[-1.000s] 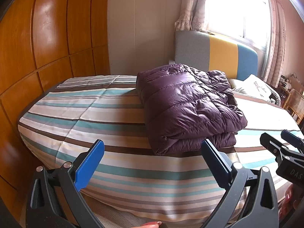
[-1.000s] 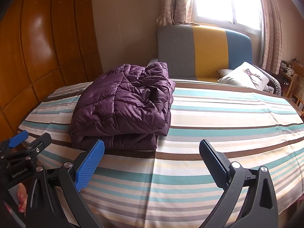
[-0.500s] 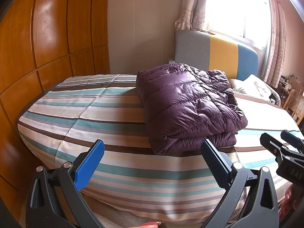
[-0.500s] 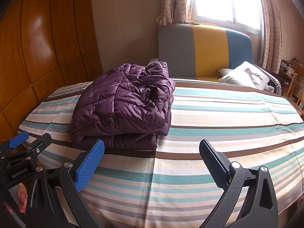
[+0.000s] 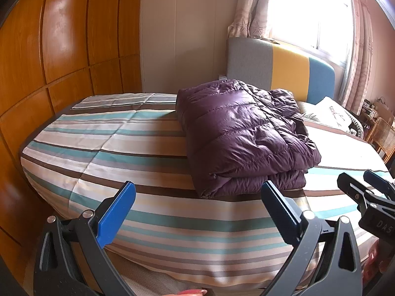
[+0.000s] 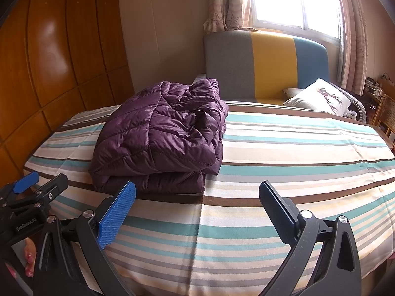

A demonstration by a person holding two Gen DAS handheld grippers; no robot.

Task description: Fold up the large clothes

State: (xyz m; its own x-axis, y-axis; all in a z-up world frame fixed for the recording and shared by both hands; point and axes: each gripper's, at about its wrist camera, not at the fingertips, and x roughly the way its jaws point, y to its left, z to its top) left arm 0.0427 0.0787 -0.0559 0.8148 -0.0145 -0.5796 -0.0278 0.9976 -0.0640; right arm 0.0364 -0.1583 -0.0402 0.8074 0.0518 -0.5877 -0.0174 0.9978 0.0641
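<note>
A purple quilted down jacket [image 5: 244, 135] lies folded in a thick stack on the striped bed [image 5: 111, 148]; it also shows in the right wrist view [image 6: 163, 138]. My left gripper [image 5: 197, 197] is open and empty, held over the bed's near edge, just short of the jacket. My right gripper [image 6: 197, 197] is open and empty, over the bed's near edge to the right of the jacket. Each gripper shows at the edge of the other's view: the right one [image 5: 365, 190] and the left one [image 6: 37, 185].
A wooden wardrobe [image 5: 61, 49] stands along the left of the bed. A grey, yellow and blue headboard [image 6: 266, 64] is at the far end with a white pillow [image 6: 318, 96]. A wicker chair [image 6: 385, 113] stands at the right. A curtained window [image 6: 293, 0] is behind.
</note>
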